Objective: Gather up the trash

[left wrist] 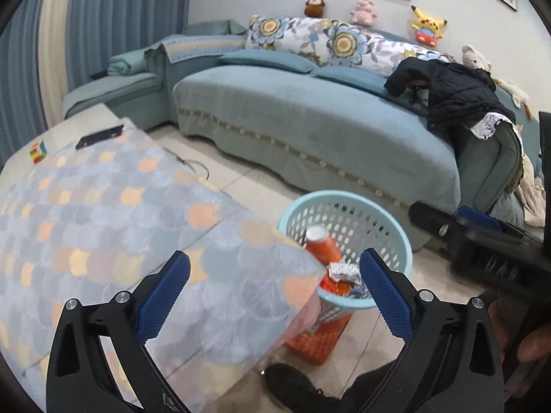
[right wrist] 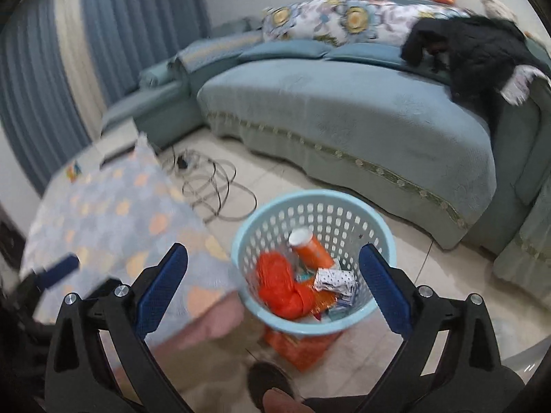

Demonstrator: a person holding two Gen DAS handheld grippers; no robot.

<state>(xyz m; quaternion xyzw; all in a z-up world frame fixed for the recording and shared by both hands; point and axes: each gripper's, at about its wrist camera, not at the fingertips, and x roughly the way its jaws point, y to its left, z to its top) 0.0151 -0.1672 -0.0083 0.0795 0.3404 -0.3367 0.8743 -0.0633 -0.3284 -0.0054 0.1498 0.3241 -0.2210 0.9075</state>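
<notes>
A light blue mesh basket point(right wrist: 347, 203) stands on the floor beside the table and holds trash: an orange can point(right wrist: 311, 247), a crumpled orange bag point(right wrist: 279, 284) and a dotted silver wrapper point(right wrist: 335, 278). My right gripper point(right wrist: 273, 285) hangs over the basket, open, with nothing between its fingers. In the left wrist view the same basket point(left wrist: 347, 206) shows the can point(left wrist: 322, 246) and wrapper point(left wrist: 342, 270). My left gripper point(left wrist: 275, 292) is open and empty above the table corner and the basket's near rim. The right gripper's body point(left wrist: 482, 241) shows at the right.
A table with a scale-patterned cloth point(left wrist: 113, 220) fills the left, with a black phone point(left wrist: 100, 136) and a colour cube point(left wrist: 38, 151) at its far end. Cables point(right wrist: 213, 186) lie on the tiled floor. A blue sofa point(left wrist: 310, 127) with a black jacket point(left wrist: 458, 93) runs behind. An orange crate point(right wrist: 299, 344) sits under the basket.
</notes>
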